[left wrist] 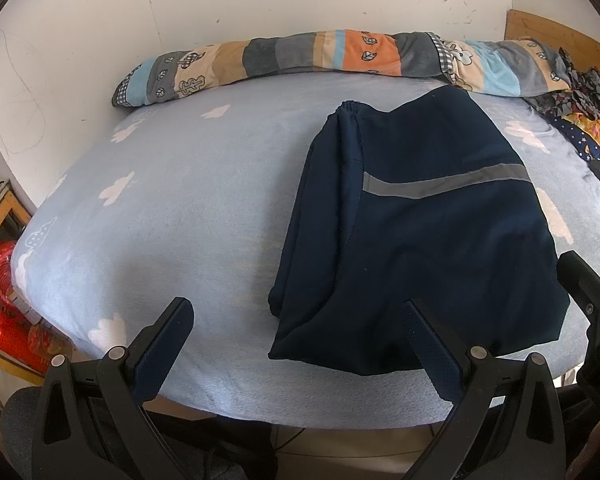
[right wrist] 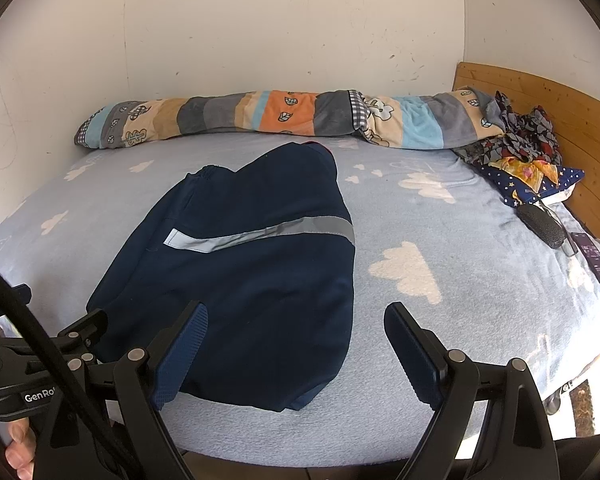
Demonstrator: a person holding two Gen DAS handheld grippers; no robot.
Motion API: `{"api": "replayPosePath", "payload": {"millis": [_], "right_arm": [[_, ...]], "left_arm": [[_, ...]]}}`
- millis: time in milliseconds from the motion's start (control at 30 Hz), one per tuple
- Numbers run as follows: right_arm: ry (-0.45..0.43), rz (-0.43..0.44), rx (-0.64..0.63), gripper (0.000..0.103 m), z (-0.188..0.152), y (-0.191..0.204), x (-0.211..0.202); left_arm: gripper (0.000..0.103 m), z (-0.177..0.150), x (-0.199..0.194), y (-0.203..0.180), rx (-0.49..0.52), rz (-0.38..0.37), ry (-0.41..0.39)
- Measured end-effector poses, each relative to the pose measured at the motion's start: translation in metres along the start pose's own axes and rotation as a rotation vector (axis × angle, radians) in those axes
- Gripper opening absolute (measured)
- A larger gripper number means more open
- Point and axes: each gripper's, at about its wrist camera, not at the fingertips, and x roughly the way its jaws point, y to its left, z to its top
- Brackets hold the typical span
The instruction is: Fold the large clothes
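A dark navy garment with a grey reflective stripe lies folded into a compact shape on the light blue bed sheet. It also shows in the right wrist view. My left gripper is open and empty, held above the bed's near edge at the garment's lower left corner. My right gripper is open and empty, held above the garment's near right edge. The right gripper's body shows at the right edge of the left wrist view.
A rolled patchwork blanket lies along the wall at the far side of the bed. Crumpled patterned clothes, a dark pouch and a phone lie by the wooden headboard. Red items sit on a shelf at left.
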Motion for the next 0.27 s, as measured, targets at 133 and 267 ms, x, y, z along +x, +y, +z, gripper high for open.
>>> {"api": "replayPosePath", "payload": {"millis": [133, 267], "right_arm": [[0.001, 0.002, 0.0, 0.093, 0.0003, 0.0004, -0.0002], [-0.004, 0.0, -0.003, 0.093, 0.0006, 0.0007, -0.0006]], "left_arm": [[0.103, -0.0007, -0.0017, 0.0008, -0.001, 0.012, -0.002], [0.103, -0.0013, -0.0079, 0.0011, -0.007, 0.017, -0.022]]}}
